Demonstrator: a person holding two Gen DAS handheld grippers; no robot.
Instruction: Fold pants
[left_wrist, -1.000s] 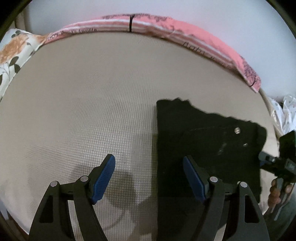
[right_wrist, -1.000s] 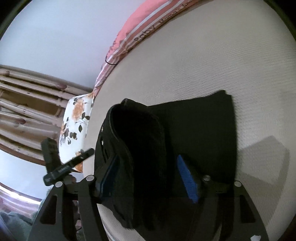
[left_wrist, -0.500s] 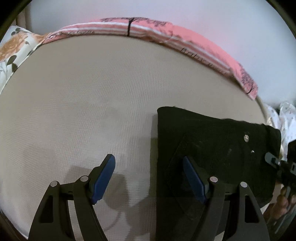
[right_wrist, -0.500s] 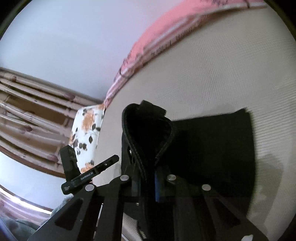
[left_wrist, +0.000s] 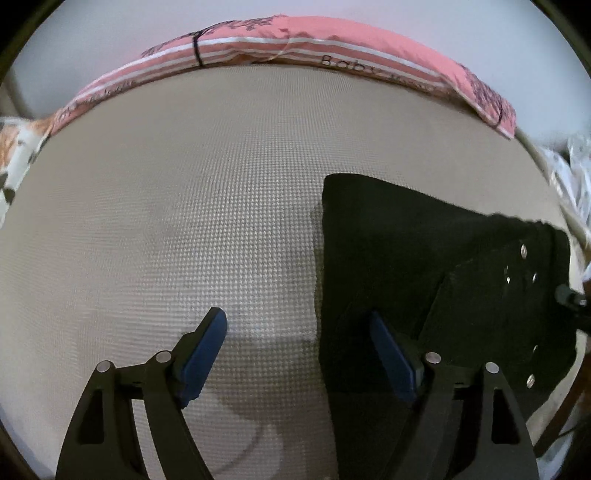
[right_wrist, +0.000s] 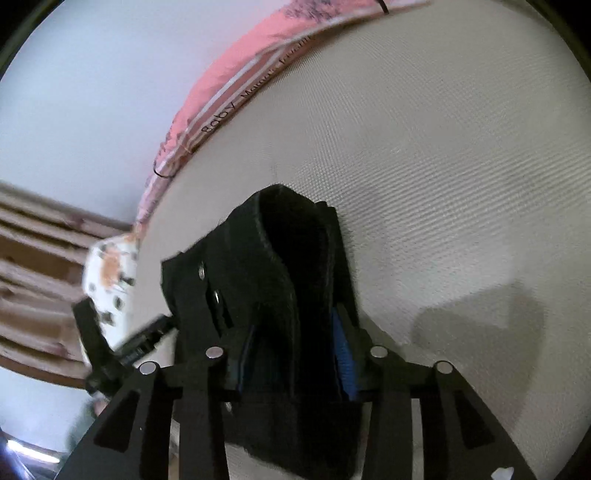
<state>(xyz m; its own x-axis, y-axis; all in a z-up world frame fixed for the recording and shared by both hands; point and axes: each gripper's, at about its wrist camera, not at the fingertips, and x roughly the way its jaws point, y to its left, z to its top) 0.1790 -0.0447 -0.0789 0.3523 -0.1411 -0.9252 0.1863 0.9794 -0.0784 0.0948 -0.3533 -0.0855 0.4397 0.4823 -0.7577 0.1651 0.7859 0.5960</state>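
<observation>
"Baby" printed on pink striped cloth (left_wrist: 369, 55)

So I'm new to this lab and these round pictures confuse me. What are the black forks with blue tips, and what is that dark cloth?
Each picture comes from a fisheye camera on a hand-held gripper, looking along its two blue-padded fingers. A person carries one in each hand. The left gripper is open and empty above a beige mattress. The dark cloth is a pair of black pants, partly folded. In the other view, the right gripper has a bunched part of the pants between its fingers; its jaws have just been opening. A pink blanket lines the far edge.
</observation>
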